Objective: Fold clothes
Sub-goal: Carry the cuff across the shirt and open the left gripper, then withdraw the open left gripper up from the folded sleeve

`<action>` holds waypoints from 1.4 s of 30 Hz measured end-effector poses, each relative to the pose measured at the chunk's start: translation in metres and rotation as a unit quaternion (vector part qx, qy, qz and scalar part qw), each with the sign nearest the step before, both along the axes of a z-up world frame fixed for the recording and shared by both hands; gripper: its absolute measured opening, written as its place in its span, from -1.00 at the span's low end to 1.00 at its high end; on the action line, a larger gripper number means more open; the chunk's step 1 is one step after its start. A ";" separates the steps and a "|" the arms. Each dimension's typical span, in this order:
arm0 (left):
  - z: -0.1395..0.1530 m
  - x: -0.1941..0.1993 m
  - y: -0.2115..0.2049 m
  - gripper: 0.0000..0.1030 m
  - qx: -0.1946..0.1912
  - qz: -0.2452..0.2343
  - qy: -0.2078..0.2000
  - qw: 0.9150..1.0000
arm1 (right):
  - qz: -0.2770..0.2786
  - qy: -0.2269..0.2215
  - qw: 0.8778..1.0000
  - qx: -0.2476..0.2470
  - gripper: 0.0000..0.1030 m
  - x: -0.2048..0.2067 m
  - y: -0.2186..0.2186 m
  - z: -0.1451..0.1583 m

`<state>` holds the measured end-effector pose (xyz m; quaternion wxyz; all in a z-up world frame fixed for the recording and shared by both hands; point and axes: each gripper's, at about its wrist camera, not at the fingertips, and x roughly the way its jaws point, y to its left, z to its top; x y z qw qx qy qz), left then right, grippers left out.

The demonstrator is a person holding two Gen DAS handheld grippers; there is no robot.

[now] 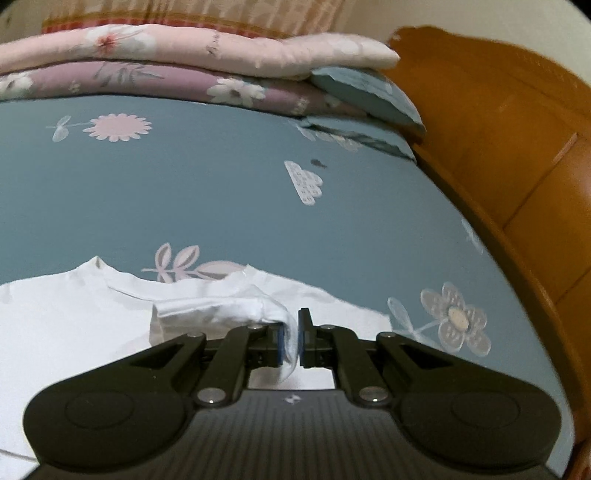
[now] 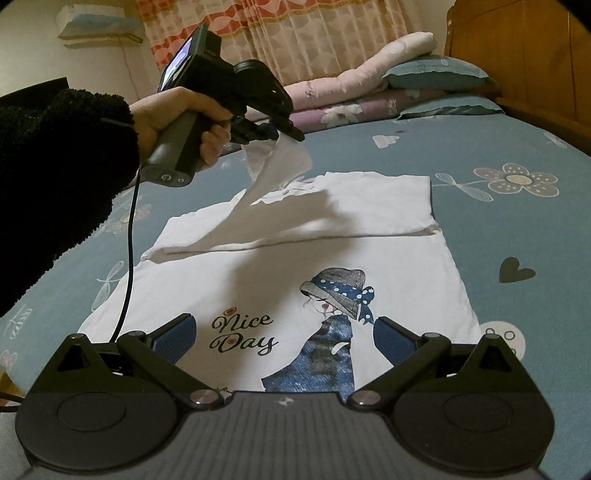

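Two pillows (image 2: pixel 439 75) beyond white T-shirt (image 2: pixel 332 266).

Wooden headboard (image 2: pixel 524 48), patterned curtain (image 2: pixel 280 33), perhaps an air conditioner (image 2: pixel 99 26) on the wall.

Bed w/ blue-grey floral-print sheet (image 2: pixel 480 229) fills most of both views. White printed T-shirt (image 2: pixel 332 266) lies flat at frame centre, partly folded. Upper right: two teal pillows (image 2: pixel 439 75) stacked, touching folded pink & mauve floral quilts (image 2: pixel 332 96), against orange wooden headboard (image 1: pixel 498 140).
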<state>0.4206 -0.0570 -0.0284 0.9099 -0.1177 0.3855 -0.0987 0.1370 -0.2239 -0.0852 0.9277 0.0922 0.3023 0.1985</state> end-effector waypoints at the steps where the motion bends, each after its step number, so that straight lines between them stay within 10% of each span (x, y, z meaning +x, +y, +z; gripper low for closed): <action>1: -0.002 0.000 -0.004 -0.90 0.011 -0.003 0.000 1.000 | 0.000 0.001 1.000 -0.001 1.00 0.000 0.000 0.000; 9: -0.016 0.000 -0.056 -0.11 0.158 -0.105 0.009 0.982 | -0.001 0.011 1.000 -0.006 1.00 0.003 0.000 -0.003; 12: -0.025 -0.011 -0.088 -0.05 0.274 -0.182 -0.001 0.944 | -0.002 0.014 1.000 -0.006 1.00 0.004 0.000 -0.004; 18: -0.052 -0.035 -0.135 0.00 0.440 -0.310 -0.009 0.843 | -0.003 0.020 1.000 -0.004 1.00 0.005 -0.002 -0.005; 30: -0.066 -0.050 -0.148 0.20 0.519 -0.403 0.014 0.753 | -0.003 0.031 1.000 0.000 1.00 0.007 -0.003 -0.007; 33: -0.069 -0.052 -0.152 0.21 0.549 -0.425 0.012 0.720 | -0.003 0.032 0.999 -0.002 1.00 0.007 -0.002 -0.008; 40: -0.068 -0.052 -0.156 0.25 0.560 -0.469 0.030 0.682 | -0.004 0.035 0.999 0.001 1.00 0.009 -0.003 -0.008; 42: -0.060 -0.048 -0.153 0.31 0.535 -0.471 0.040 0.701 | -0.005 0.036 0.999 0.003 1.00 0.009 -0.004 -0.008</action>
